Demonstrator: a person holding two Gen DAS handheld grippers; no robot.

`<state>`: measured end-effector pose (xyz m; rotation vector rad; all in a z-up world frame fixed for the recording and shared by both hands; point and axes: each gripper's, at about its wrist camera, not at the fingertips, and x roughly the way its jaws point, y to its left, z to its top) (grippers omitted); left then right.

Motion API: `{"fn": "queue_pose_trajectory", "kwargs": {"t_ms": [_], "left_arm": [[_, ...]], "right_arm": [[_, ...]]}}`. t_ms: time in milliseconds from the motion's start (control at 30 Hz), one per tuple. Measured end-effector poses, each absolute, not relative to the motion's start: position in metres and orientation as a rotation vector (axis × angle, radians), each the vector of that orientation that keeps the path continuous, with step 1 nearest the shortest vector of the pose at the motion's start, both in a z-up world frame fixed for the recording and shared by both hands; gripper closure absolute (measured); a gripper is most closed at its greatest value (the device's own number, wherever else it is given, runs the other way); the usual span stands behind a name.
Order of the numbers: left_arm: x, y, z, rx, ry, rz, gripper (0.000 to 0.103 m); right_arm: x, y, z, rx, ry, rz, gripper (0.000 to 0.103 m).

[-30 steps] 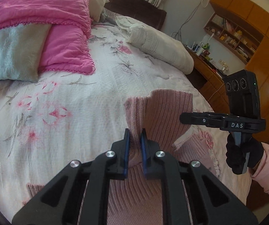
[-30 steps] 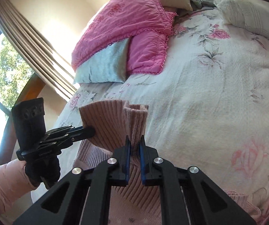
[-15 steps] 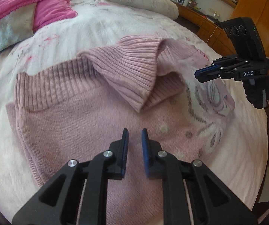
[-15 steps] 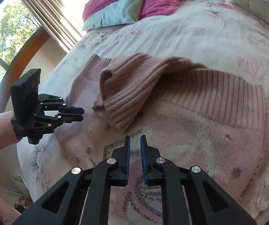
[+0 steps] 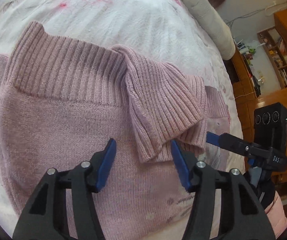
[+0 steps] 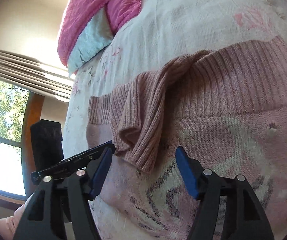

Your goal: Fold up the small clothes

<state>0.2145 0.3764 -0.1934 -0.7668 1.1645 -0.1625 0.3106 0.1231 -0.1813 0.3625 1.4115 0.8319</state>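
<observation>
Both the left hand-held gripper (image 5: 143,156) and right hand-held gripper (image 6: 143,160) hover spread and empty, likely to pinch the sweater (image 5: 63,132) cuff (image 5: 159,120) at twelve o'clock

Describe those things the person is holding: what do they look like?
Each tool, left and right, is black plastic: two angular arms with silver screws, ending in flat blue pads. The right one carries a boxy black camera with three lenses and white "DAS" lettering. The person wears a black glove and pink sleeve.

sweater (image 5: 67,132): ribbed pink knit, matt | bedspread (image 5: 123,20) beneath: nubby cloth | left gripper (image 5: 142,156): matt black plastic, blue pads
</observation>
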Motion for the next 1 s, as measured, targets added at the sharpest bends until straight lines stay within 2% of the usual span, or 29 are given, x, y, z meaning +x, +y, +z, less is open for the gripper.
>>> {"fn": "queue_pose_trajectory", "kwargs": {"t_ms": [33,67,100,167,300,433,533,733,767,800,833,900,1000], "left_arm": [[0.216,0.376,-0.199,-0.794,1.179,-0.152,0.08],[0.217,0.376,-0.202,-0.834,1.183,-0.158,0.093],[0.216,0.376,-0.202,-0.868,1.174,-0.158,0.094],[0.207,0.377,-0.192,-0.904,1.131,-0.176,0.094],[0.185,0.368,-0.163,-0.827,1.074,-0.221,0.095],[0.185,0.363,-0.192,-0.756,1.172,-0.163,0.094],[0.186,0.366,-0.208,-0.768,1.174,-0.151,0.094],[0.188,0.354,-0.201,-0.658,1.187,-0.118,0.09],[0.192,0.351,-0.193,-0.63,1.196,-0.105,0.087],[0.191,0.348,-0.185,-0.603,1.199,-0.098,0.085],[0.189,0.345,-0.173,-0.574,1.191,-0.089,0.084],[0.182,0.341,-0.146,-0.522,1.135,-0.08,0.078],[0.176,0.334,-0.115,-0.441,1.068,-0.085,0.072]], "right_arm": [[0.313,0.127,-0.19,0.377,1.437,0.83,0.068],[0.313,0.129,-0.196,0.392,1.457,0.834,0.08],[0.312,0.129,-0.197,0.405,1.464,0.84,0.093],[0.308,0.124,-0.185,0.44,1.438,0.877,0.094],[0.297,0.112,-0.16,0.418,1.418,0.91,0.094],[0.298,0.113,-0.185,0.314,1.473,0.819,0.094],[0.294,0.116,-0.206,0.26,1.473,0.778,0.095],[0.29,0.111,-0.211,0.288,1.461,0.761,0.095],[0.29,0.109,-0.207,0.287,1.46,0.765,0.094],[0.289,0.106,-0.2,0.279,1.452,0.763,0.088],[0.287,0.102,-0.188,0.26,1.429,0.759,0.075],[0.276,0.087,-0.159,0.218,1.364,0.754,0.059],[0.262,0.048,-0.131,0.189,1.318,0.689,0.053]]}}
